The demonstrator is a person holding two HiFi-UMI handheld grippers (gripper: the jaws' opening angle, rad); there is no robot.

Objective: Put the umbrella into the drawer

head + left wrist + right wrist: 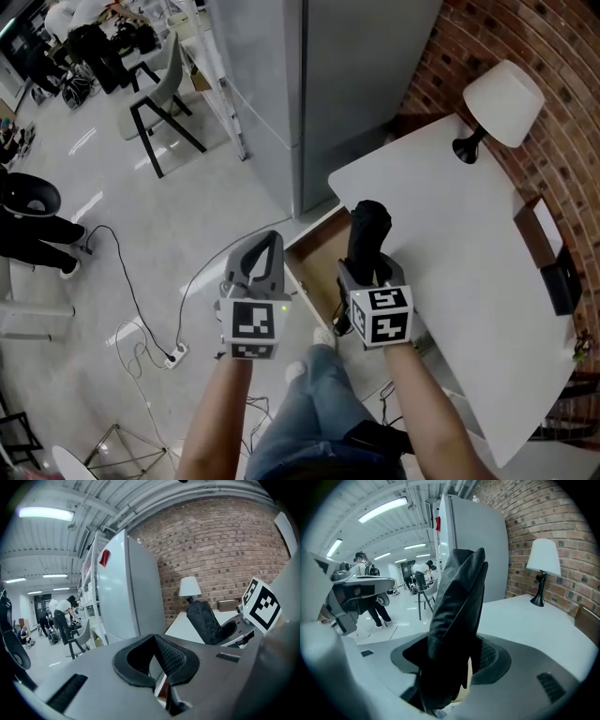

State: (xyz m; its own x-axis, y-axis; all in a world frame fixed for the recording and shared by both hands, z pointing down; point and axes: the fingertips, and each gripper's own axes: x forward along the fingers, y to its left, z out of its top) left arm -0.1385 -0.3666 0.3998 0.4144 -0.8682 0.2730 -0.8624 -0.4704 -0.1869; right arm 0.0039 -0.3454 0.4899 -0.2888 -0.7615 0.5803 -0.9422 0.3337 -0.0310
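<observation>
A black folded umbrella (368, 230) stands up out of my right gripper (368, 266), whose jaws are shut on its lower end. In the right gripper view the umbrella (457, 606) fills the middle, rising from between the pads (490, 656). It hangs over the front edge of the white table (469, 253), just right of an open wooden drawer (314, 258). My left gripper (271, 240) is left of the drawer, over the floor, its tips together with nothing between them. From the left gripper (154, 640) view the umbrella (204, 620) shows to the right.
A white lamp (502, 101) stands at the table's far corner by the brick wall. A tall grey cabinet (309, 94) rises behind the drawer. A dark box (553, 267) sits at the table's right edge. Cables and a power strip (173, 354) lie on the floor; a chair (159, 98) stands further back.
</observation>
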